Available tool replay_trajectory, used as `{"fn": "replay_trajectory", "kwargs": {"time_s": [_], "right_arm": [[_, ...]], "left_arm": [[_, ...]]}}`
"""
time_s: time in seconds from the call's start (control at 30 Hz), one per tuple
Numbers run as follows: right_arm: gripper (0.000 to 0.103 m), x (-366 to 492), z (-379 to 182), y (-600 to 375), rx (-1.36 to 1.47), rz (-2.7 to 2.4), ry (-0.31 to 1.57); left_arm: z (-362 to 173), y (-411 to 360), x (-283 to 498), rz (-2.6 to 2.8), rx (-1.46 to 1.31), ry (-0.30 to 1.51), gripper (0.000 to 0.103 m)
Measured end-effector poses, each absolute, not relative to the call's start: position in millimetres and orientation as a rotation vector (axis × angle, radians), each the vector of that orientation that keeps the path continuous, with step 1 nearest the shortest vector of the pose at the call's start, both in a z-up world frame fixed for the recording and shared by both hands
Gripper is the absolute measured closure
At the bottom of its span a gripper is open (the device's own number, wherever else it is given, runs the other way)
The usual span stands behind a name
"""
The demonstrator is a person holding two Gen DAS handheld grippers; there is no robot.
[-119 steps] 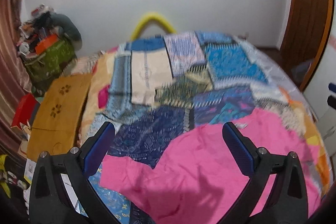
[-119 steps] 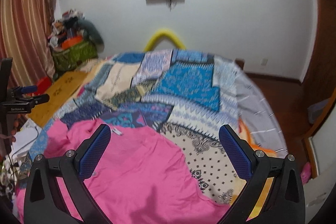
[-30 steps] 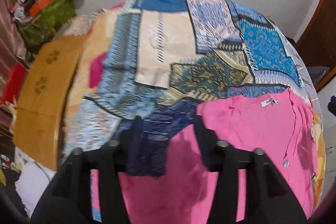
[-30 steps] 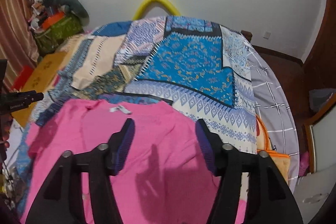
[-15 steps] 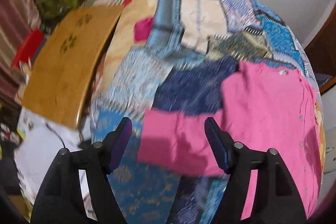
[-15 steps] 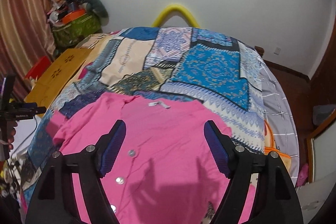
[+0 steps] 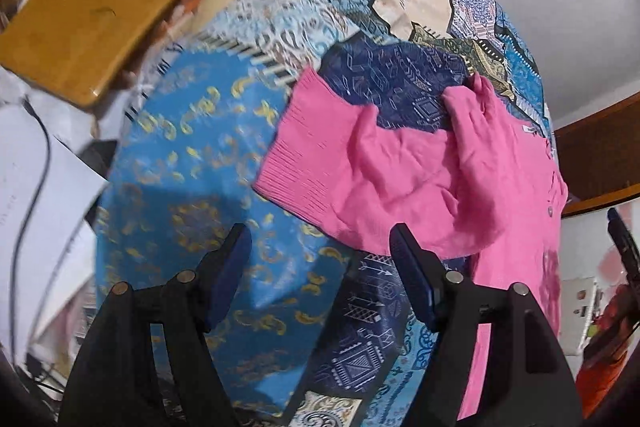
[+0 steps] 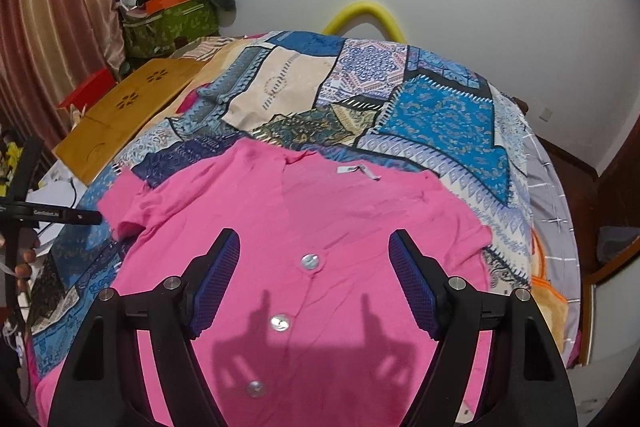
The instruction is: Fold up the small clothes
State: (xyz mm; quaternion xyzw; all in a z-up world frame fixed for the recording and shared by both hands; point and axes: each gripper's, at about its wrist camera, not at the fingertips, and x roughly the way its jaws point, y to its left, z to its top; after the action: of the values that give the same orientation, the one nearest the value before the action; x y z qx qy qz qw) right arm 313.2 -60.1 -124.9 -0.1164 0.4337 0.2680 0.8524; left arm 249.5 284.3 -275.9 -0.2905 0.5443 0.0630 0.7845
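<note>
Bedroom scene, with a big patchwork bedspread in blues and creams (image 8: 440, 115) as the work surface. On it lies a pink short-sleeved button-front knit top (image 8: 320, 219), spread flat face up, collar towards the white wall. Its ribbed sleeve (image 7: 304, 147) sticks out sideways from the top's body. Left gripper (image 7: 320, 267) hangs just short of that sleeve, and the right gripper (image 8: 314, 279) is over the buttons; both have just been opening, nothing between the jaws. Folding looks barely started to me: no fold yet, sleeves first probably.
</note>
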Motion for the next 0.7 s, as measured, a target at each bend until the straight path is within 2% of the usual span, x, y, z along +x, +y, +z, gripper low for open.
{"fn": "replay_trajectory", "kwargs": {"time_s": [0.23, 0.3, 0.4, 0.53, 0.57, 0.7], "right_arm": [[0.029, 305.5, -133.0, -59.3, -0.226, 0.577, 0.921], [0.029, 305.8, -135.5, -61.2, -0.222, 0.577, 0.928], [0.029, 306.2, -139.2, -66.7, -0.207, 0.573, 0.939], [0.029, 307.9, -143.3, -77.9, -0.165, 0.563, 0.959], [0.029, 307.7, -143.8, -80.1, -0.157, 0.561, 0.962], [0.029, 306.0, -143.0, -91.8, -0.135, 0.548, 0.969]], "left_arm": [[-302.0, 290.4, 262.6, 0.133, -0.794, 1.151, 0.034], [-301.7, 291.4, 267.9, 0.157, -0.775, 1.128, 0.038], [-300.6, 290.6, 275.6, 0.213, -0.721, 1.119, 0.051], [-301.5, 291.5, 287.6, 0.296, -0.619, 1.132, 0.094], [-302.1, 293.0, 289.9, 0.308, -0.607, 1.137, 0.097], [-290.8, 293.1, 296.5, 0.346, -0.544, 1.124, 0.098]]}}
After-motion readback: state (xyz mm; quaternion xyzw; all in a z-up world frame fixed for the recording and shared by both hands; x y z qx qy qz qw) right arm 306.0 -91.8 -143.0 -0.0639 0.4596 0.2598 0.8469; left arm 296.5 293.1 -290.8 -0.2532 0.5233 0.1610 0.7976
